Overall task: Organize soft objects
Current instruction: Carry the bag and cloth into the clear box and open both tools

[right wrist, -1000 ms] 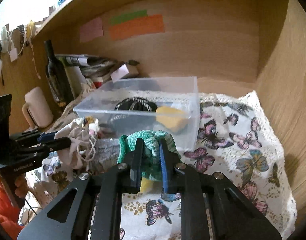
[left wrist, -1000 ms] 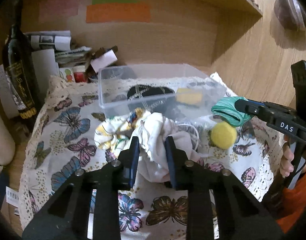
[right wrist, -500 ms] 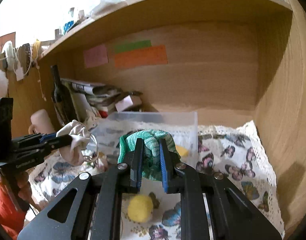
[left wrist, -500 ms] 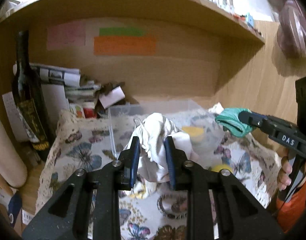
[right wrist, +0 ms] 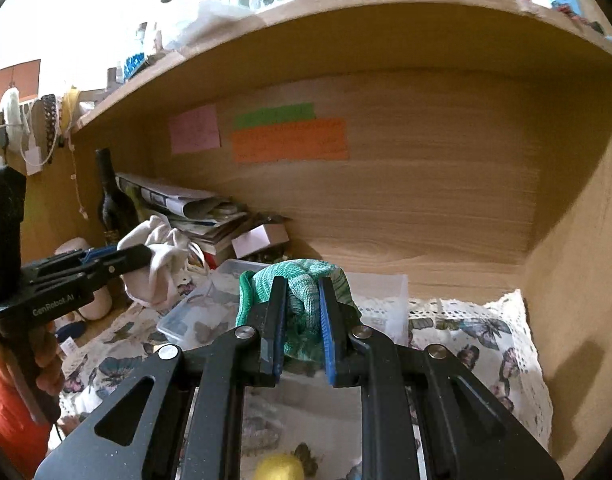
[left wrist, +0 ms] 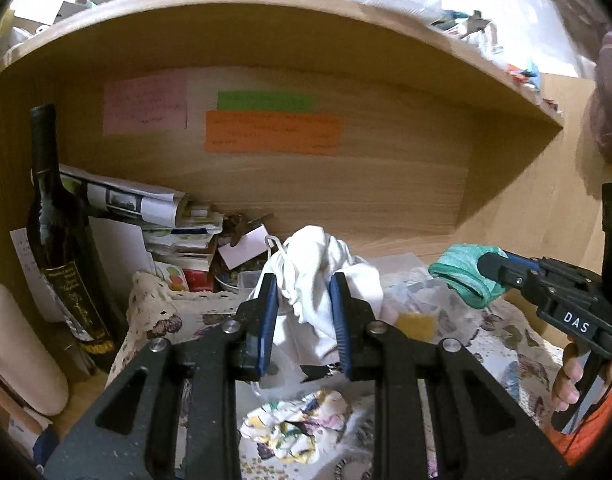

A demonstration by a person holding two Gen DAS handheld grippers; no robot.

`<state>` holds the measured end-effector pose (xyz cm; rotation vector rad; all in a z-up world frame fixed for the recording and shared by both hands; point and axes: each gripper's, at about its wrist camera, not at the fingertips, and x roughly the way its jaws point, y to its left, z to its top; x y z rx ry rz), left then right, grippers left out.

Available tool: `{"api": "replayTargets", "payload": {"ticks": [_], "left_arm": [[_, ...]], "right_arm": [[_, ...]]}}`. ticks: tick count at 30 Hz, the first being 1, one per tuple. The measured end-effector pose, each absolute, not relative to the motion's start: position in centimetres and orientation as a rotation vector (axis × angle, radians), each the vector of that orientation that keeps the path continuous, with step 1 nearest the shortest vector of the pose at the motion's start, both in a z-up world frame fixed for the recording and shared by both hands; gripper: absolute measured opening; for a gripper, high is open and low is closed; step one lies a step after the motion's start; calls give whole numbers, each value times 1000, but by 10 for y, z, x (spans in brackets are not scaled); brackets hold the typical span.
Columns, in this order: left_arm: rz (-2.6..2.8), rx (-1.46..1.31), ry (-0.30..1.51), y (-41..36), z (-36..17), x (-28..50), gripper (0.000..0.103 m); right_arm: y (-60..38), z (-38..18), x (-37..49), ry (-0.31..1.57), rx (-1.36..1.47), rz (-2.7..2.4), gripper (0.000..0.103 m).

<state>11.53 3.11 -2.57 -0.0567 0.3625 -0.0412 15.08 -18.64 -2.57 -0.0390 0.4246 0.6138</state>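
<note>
My left gripper (left wrist: 303, 285) is shut on a white drawstring cloth (left wrist: 318, 264) and holds it high above the table; it shows in the right wrist view (right wrist: 158, 268) too. My right gripper (right wrist: 300, 288) is shut on a green knitted cloth (right wrist: 302, 280), also lifted, seen at the right of the left wrist view (left wrist: 462, 274). A clear plastic box (right wrist: 194, 316) sits below on the butterfly tablecloth (right wrist: 482, 340). A yellow sponge (left wrist: 416, 325) lies in the box. A patterned crumpled cloth (left wrist: 298, 428) and a yellow ball (right wrist: 280, 467) lie on the tablecloth.
A dark wine bottle (left wrist: 60, 240) stands at the left with stacked papers and small boxes (left wrist: 174, 224) behind. The wooden back wall carries coloured notes (left wrist: 272, 132). A shelf (left wrist: 306, 20) overhangs. The wooden side wall (right wrist: 578, 280) closes the right.
Both grippers have risen further with their cloths, so the box and tablecloth now sit lower in both views. Grips are unchanged.
</note>
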Motion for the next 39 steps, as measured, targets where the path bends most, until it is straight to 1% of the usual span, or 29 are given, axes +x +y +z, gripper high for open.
{"api": "replayTargets", "payload": {"ticks": [7,20,26,28,32,34,37,39], "left_arm": [[-25,-71,457,41,-45,151,25],[-21,-54,588,37,-82,184,25],[-47,-67,669,33,-95,194,25],[-49,-65,685,32,-98,195,26],[-41,-50,678,28,-96,191,30],[-37,-49,677,28,-95,189,33],[-39,-59,673,29,-92,185,40],[-43,-64,665,30,-89,182,48]], "right_arm": [[-168,-38,174,491,-95,625,14],[-149,-74,201,628,-162,623,14],[-137,-84,199,633,-249,601,15],[-134,-87,199,640,-269,597,17],[-131,-91,202,669,-272,605,18],[-131,-93,204,686,-265,614,20],[-132,-92,204,697,-257,616,29],[-135,-89,202,690,-243,622,43]]}}
